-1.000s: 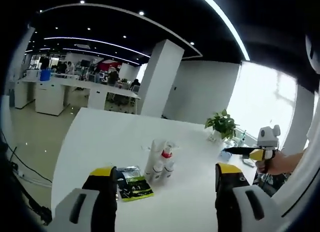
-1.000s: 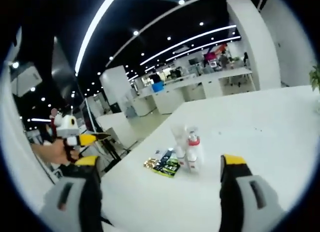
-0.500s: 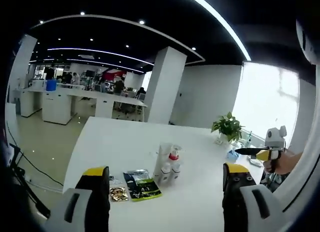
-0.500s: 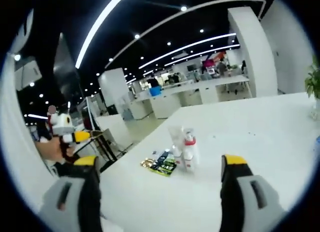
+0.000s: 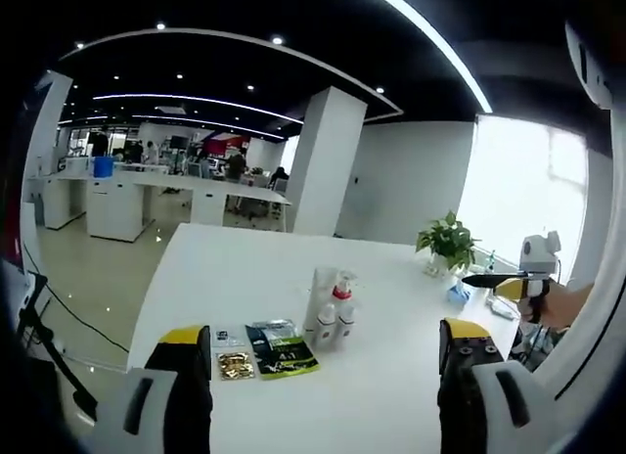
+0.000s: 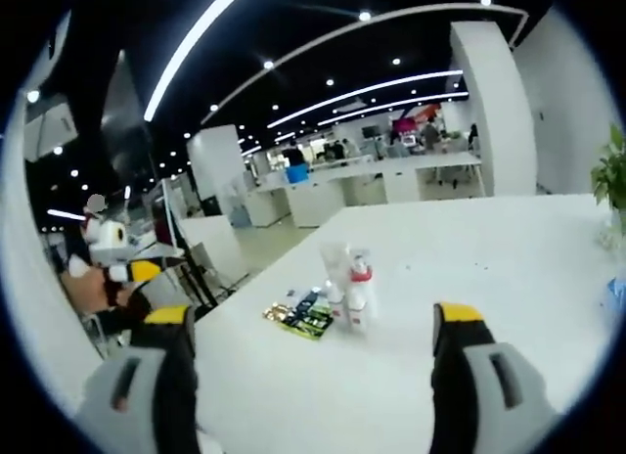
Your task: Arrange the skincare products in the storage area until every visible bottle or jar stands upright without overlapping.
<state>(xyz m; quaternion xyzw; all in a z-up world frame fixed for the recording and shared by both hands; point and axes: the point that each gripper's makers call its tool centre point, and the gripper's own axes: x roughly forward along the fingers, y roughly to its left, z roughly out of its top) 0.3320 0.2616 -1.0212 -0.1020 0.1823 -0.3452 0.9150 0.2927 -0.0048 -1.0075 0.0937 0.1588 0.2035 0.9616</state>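
A small cluster of white skincare bottles (image 5: 331,309) stands upright mid-table, one with a red collar; the same bottles (image 6: 348,286) show in the right gripper view. Flat sachets (image 5: 274,348) lie on the table just left of them, and the sachets (image 6: 302,315) appear again in the right gripper view. My left gripper (image 5: 325,376) is open, well short of the bottles, nothing between its jaws. My right gripper (image 6: 315,361) is open too, held back from them. The right gripper (image 5: 509,283) shows at the far right of the left gripper view, the left gripper (image 6: 110,263) at the left of the right gripper view.
The long white table (image 5: 235,278) runs away from me toward a white pillar (image 5: 323,160). A potted plant (image 5: 448,245) and small items stand near its far right edge. Office desks and people fill the background left.
Both views have pulled back and shifted slightly, so the bottles look smaller and the sachets show more fully. The bottles and sachets themselves have not moved. Both grippers stay open.
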